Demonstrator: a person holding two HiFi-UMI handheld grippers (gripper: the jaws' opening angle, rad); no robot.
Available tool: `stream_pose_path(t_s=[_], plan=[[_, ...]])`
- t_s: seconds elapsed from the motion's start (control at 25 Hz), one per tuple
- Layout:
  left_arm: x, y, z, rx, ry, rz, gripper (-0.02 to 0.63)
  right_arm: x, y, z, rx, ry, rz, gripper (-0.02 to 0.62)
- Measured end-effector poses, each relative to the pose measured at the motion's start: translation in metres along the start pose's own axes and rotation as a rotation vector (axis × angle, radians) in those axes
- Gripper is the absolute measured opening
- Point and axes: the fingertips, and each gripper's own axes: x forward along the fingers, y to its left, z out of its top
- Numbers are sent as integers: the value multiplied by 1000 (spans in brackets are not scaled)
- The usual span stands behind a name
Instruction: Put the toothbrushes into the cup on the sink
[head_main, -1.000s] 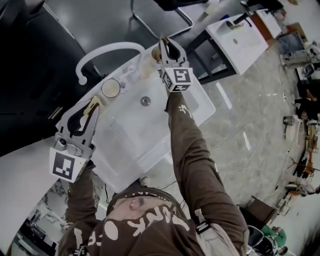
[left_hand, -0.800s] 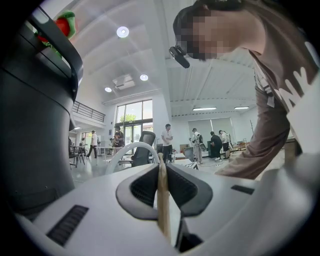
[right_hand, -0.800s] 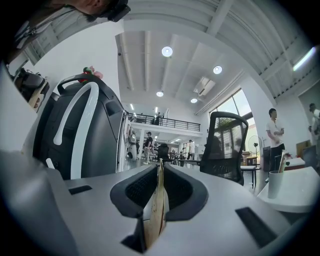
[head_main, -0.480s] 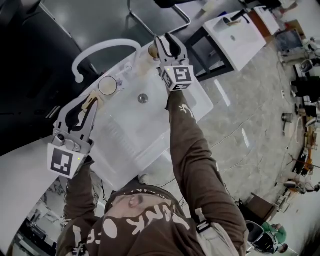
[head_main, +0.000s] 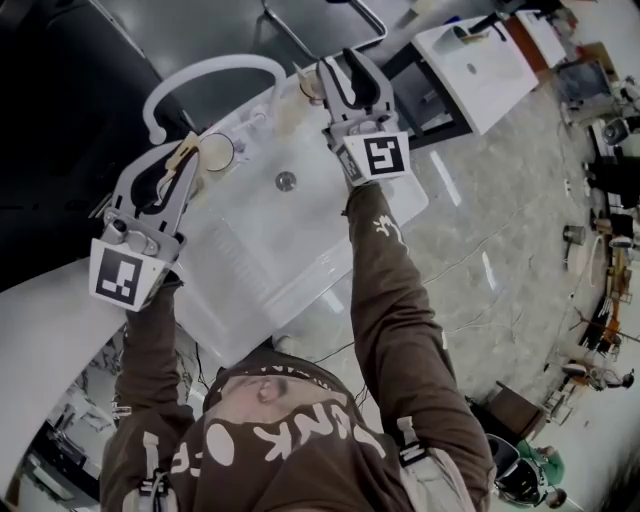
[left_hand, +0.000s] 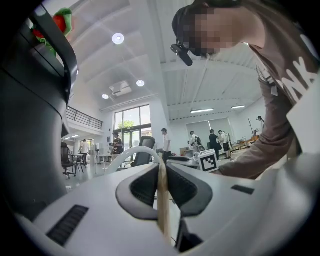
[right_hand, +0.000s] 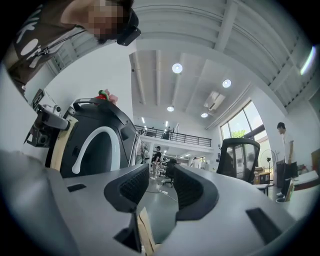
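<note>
1. The left gripper (left_hand: 161, 170) has its jaws closed on a thin, pale wooden toothbrush (left_hand: 163, 205), which runs edge-on between the pads. A flat, narrow handle gives the pads little to bite. My worry is that it swivels or slides out as the gripper tips it toward the cup.

2. The right gripper (right_hand: 160, 182) has its jaws apart with nothing between the pads. A pale wooden strip (right_hand: 144, 232) shows low at the root of the gap, against one jaw and unclamped. I cannot tell whether it is a second toothbrush. If it is, it only rests there, and any tilt could let it fall.

3. The cup (head_main: 216, 152) stands on the back ledge of the sink (head_main: 250, 260), just beside the left gripper's tip, with the toothbrush's free end near its rim. It looks light and stands close to the edge of the basin. If the brush hits the rim instead of the mouth, or a jaw nudges the cup, it could tip over.

4. A toothbrush released too early would probably drop into the basin and slide toward the drain (head_main: 286, 181) — awkward to pick up off a smooth, sloping surface.

5. The white faucet (right_hand: 103, 130) arches over the ledge behind the cup. A high approach with the left gripper risks knocking against it.
</note>
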Motion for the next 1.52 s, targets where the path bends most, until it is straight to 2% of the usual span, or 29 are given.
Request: stream_pose_path(t_s=[0.2, 0.4, 0.88, 1.12, 1.32, 1.4, 1.52], plan=[[24, 5, -26, 45, -11, 3, 43, -12, -4, 4, -22, 7, -6, 138], [37, 9, -68, -6, 35, 17, 41, -23, -6, 7, -57, 16, -13, 124], [51, 7, -131, -3, 106, 5, 39, -50, -9, 5, -79, 40, -10, 123], [54, 9, -121, 39, 102, 11, 44, -59, -6, 10, -89, 56, -26, 123], [47, 1, -91, 86, 71, 8, 122, -71, 0, 26, -68, 16, -26, 123], [43, -4, -81, 97, 65, 8, 129, -77, 5, 29, -74, 33, -23, 126], [35, -12, -62, 122, 50, 7, 135, -85, 19, 47, -72, -16, -8, 137]])
